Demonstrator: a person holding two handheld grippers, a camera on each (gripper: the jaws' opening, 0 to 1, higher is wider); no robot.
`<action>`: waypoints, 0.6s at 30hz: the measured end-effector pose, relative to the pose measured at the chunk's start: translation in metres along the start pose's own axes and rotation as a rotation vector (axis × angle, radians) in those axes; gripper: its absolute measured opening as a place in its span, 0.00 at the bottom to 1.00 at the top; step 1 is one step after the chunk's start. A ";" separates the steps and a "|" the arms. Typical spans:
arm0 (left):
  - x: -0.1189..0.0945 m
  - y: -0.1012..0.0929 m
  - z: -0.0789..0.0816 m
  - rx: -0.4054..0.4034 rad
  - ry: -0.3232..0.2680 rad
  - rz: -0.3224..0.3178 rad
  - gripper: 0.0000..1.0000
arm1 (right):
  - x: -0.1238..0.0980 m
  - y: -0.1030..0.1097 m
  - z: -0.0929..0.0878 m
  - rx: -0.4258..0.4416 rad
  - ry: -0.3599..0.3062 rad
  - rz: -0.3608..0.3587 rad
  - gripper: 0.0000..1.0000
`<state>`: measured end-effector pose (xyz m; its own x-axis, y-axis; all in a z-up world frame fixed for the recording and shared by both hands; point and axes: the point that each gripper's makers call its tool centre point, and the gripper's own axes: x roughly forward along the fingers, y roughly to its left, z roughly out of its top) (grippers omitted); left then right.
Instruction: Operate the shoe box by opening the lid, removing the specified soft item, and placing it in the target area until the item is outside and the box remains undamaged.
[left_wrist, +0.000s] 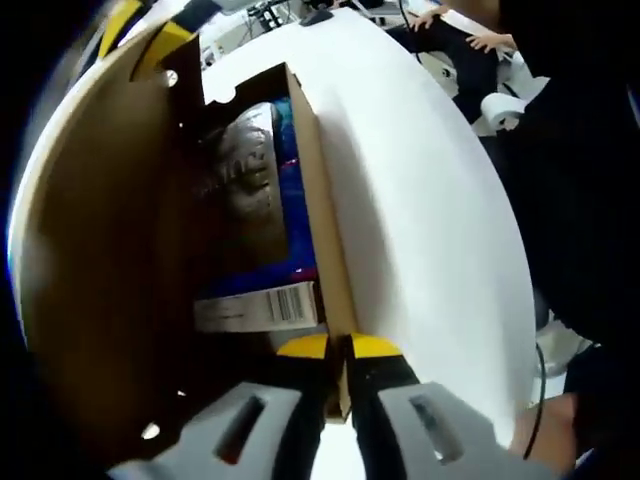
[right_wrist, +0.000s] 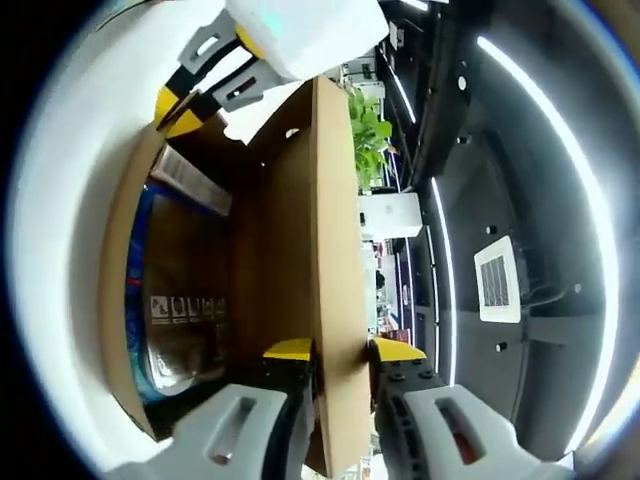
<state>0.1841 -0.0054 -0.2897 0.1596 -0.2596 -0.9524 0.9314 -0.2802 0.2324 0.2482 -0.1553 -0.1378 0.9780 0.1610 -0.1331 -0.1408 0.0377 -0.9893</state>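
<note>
Shoe box sits on the white surface, lid raised. Left hand-held gripper pinches the box's front wall edge; right hand-held gripper pinches the lid's free edge, holding it open. The soft item, a crinkly blue and clear packet with a barcode label, lies inside the box. Judgement: packet light, limp, slippery; take it by a bunched fold near an end. Cardboard thin; clamp gently to avoid creasing.
</note>
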 end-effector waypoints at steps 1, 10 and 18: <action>0.001 0.001 -0.001 -0.010 -0.002 -0.004 0.05 | 0.000 0.000 0.000 0.001 0.001 -0.002 0.19; 0.003 0.012 -0.007 -0.015 -0.006 -0.035 0.05 | 0.004 -0.004 -0.001 -0.010 0.000 -0.020 0.18; 0.004 0.012 -0.007 -0.017 -0.024 -0.076 0.04 | 0.018 -0.015 -0.004 -0.013 0.013 -0.038 0.15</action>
<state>0.1981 -0.0033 -0.2919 0.0807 -0.2601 -0.9622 0.9460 -0.2842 0.1562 0.2684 -0.1564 -0.1256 0.9845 0.1464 -0.0961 -0.1016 0.0309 -0.9943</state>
